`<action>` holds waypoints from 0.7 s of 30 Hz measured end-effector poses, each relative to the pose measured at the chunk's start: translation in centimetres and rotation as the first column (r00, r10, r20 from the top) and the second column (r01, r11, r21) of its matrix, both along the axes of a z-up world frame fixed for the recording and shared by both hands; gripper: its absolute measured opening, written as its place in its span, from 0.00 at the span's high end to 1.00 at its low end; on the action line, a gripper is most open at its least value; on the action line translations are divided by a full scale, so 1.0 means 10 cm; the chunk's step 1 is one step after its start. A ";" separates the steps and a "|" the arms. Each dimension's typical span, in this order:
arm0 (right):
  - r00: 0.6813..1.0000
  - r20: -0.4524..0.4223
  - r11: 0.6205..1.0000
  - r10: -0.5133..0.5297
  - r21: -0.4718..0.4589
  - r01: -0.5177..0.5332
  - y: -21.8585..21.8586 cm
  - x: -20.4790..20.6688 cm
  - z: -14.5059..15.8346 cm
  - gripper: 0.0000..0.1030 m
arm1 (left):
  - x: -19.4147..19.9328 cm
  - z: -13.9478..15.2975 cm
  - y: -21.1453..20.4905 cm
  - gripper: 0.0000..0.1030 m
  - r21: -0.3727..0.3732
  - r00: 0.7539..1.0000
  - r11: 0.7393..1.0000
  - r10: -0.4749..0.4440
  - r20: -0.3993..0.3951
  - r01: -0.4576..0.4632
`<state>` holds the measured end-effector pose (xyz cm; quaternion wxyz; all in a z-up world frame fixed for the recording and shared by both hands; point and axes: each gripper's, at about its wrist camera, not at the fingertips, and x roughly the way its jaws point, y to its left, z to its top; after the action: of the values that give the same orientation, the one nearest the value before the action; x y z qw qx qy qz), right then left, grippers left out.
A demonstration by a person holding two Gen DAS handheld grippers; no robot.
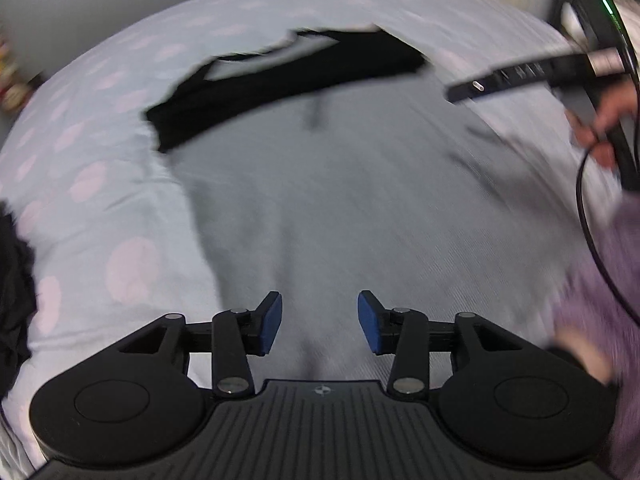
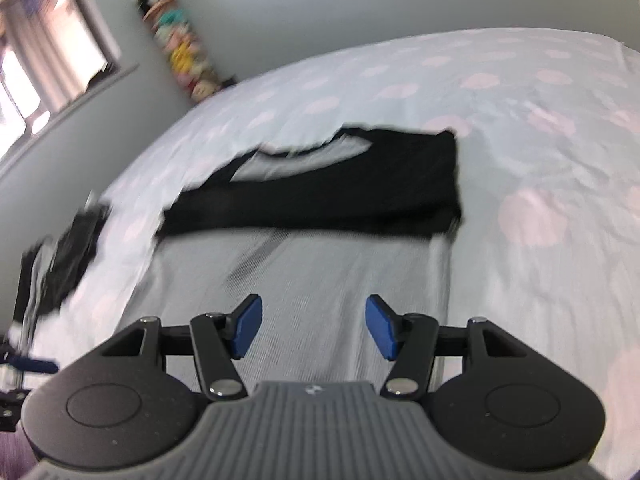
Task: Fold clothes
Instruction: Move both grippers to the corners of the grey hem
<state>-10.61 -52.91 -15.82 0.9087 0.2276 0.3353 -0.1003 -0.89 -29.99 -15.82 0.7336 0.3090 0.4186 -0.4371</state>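
Note:
A grey garment [image 1: 360, 208] lies spread flat on the bed, and its far end is black fabric [image 1: 280, 80]. My left gripper [image 1: 319, 322] hovers over the near grey part, open, with nothing between its blue pads. In the right wrist view the same grey cloth [image 2: 340, 272] and black band [image 2: 340, 200] lie ahead. My right gripper [image 2: 314, 326] is open and empty above the cloth. One of its fingers [image 1: 500, 78] shows at the upper right of the left wrist view. Both views are blurred.
The bed sheet [image 1: 100, 200] is pale with pink dots. A dark heap of clothes [image 2: 68, 252] lies at the bed's left edge. A hand [image 1: 604, 120], a purple sleeve [image 1: 600, 280] and a black cable [image 1: 584, 216] are on the right. A window [image 2: 40, 60] and stacked toys [image 2: 180, 40] stand behind.

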 end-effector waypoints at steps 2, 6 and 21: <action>0.999 -0.030 1.000 0.025 -0.005 -0.025 0.15 -0.15 0.03 0.41 | -0.13 -0.07 0.06 0.58 0.012 0.998 0.998 -0.063 -0.007 0.063; 0.993 -0.083 0.996 0.080 -0.042 -0.084 0.43 -0.48 0.16 0.41 | -0.28 -0.19 0.17 0.56 0.061 0.987 0.985 -0.160 -0.017 0.161; 0.946 -0.281 0.968 0.163 -0.139 -0.209 1.05 -1.13 0.21 0.37 | -0.43 -0.65 0.23 0.50 0.292 0.861 0.820 -0.508 -0.024 0.492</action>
<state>-21.88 -42.37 -13.71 0.8762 0.1024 0.4654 -0.0713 -5.17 -27.69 -22.36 0.5513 0.5234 0.3616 -0.5398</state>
